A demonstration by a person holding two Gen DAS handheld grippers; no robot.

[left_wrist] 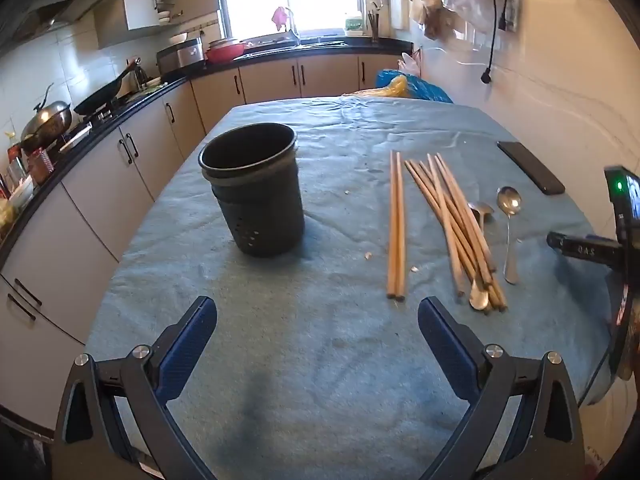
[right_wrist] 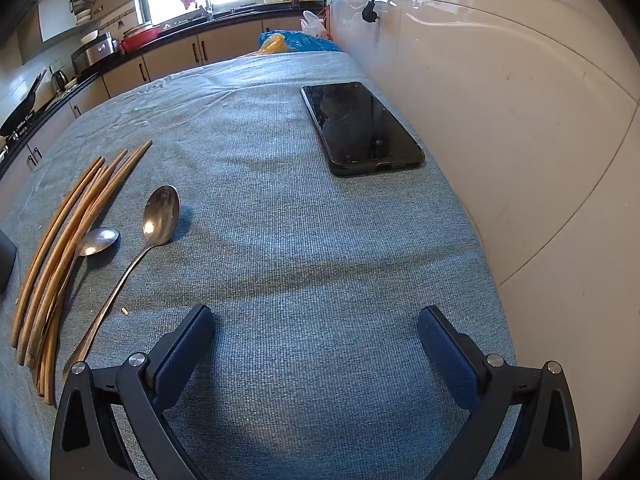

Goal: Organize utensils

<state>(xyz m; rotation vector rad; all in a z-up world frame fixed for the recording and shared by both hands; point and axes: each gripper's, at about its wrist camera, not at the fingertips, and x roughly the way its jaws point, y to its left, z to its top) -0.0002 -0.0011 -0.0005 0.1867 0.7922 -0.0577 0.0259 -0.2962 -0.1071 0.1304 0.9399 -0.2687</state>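
Right of the dark holder, every utensil lies loose on the cloth-covered counter.

I judge nothing is sorted yet: a chopstick pair just right of the holder, then the chopstick pile over one spoon, the longer spoon beyond. My left hand-held gripper and right hand-held gripper both gape wide, empty.

black phone on blue tablecloth, wok on stove
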